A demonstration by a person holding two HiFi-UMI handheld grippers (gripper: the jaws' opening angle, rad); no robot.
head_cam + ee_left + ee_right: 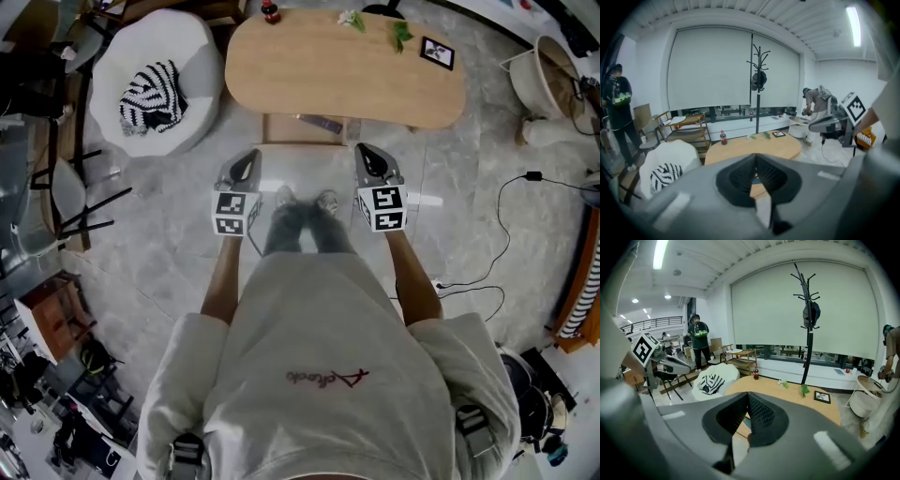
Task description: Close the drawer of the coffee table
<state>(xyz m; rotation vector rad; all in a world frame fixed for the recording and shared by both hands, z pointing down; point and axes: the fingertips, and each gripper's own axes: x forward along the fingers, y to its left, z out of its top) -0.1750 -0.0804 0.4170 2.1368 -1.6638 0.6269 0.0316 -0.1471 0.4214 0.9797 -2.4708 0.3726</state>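
**Facing the open drawer, both tools shut and empty**

Item: drawer (302, 129), standing pulled out from under the near edge of the oval wooden desk (337, 66).
Left tool (247, 161), right tool (367, 157): jaws pressed together on each, nothing held. This likely gives blunt noses for pushing rather than grasping.
Held side by side and angled downward, one toward each end of the drawer front.
Position: the drawer lies just ahead of both tips, near but untouched.

The table (347, 80) is pale honey wood. White armchair (159, 47), its cushion (150, 101) striped black and white. Grey marbled floor (459, 197). The left gripper (249, 156) and right gripper (366, 151) are grey, with black-and-white square markers. Cream sweatshirt (328, 319), red lettering.
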